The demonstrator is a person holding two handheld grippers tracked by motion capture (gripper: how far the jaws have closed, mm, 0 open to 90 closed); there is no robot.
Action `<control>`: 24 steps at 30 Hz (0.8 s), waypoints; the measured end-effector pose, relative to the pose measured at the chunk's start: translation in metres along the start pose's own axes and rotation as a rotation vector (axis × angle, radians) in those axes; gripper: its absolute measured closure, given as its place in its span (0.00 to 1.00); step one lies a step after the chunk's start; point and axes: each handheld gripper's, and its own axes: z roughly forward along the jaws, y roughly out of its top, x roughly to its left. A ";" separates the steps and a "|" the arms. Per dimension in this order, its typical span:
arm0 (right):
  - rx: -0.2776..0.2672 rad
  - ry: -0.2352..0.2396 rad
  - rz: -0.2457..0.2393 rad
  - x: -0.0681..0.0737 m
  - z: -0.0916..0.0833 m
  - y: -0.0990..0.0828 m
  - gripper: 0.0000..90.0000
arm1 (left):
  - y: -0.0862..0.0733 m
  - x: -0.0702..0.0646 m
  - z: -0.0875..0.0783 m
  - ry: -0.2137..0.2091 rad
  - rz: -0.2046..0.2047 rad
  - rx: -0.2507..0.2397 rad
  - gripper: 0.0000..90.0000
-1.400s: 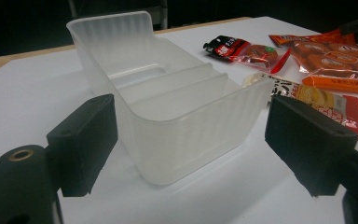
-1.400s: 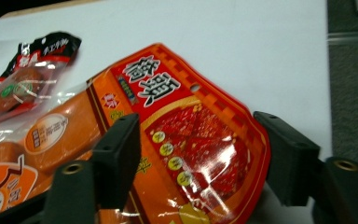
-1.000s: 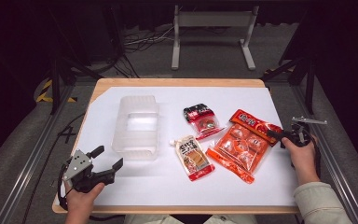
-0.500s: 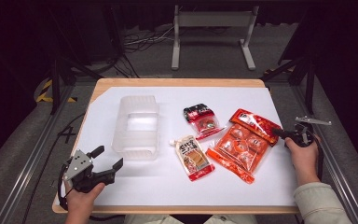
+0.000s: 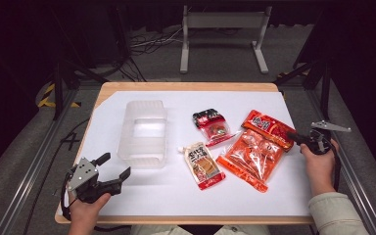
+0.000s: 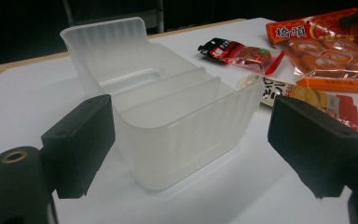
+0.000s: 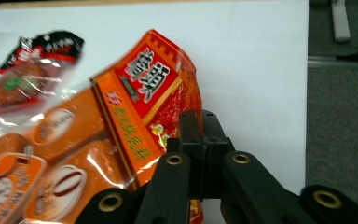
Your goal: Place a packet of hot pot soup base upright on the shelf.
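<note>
My right gripper (image 5: 292, 136) is at the table's right edge, shut on the red top end of a large orange snack bag (image 5: 254, 152). In the right gripper view the jaws (image 7: 200, 136) meet on the bag (image 7: 121, 116), pinching its foil edge. My left gripper (image 5: 115, 165) is held at the front left corner, open, with nothing between its jaws; they have just opened slightly wider. It faces a clear ribbed plastic container (image 5: 143, 132). In the left gripper view the container (image 6: 168, 116) stands just beyond the jaws and has dividers inside.
A beige spouted pouch (image 5: 203, 164) lies between the container and the orange bag. A small red-and-black packet (image 5: 213, 126) lies behind it. All rest on white paper (image 5: 176, 196) covering the wooden table. Metal rails run along both sides.
The right gripper's jaws have closed on the bag's red end, and that end has shifted slightly. The left hand has stayed in place.
</note>
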 end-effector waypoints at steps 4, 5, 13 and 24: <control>-0.035 0.019 -0.015 0.006 -0.012 0.008 1.00 | 0.003 -0.001 -0.001 -0.007 -0.006 -0.007 0.15; -0.042 0.025 -0.023 0.008 -0.015 0.011 1.00 | 0.003 -0.002 -0.001 -0.005 0.000 -0.007 0.15; -0.108 0.067 -0.039 0.022 -0.038 0.029 1.00 | 0.010 -0.008 -0.003 -0.035 -0.002 -0.003 0.17; -0.187 0.129 -0.130 0.056 -0.071 0.057 1.00 | 0.027 -0.026 -0.005 -0.034 0.041 -0.007 0.17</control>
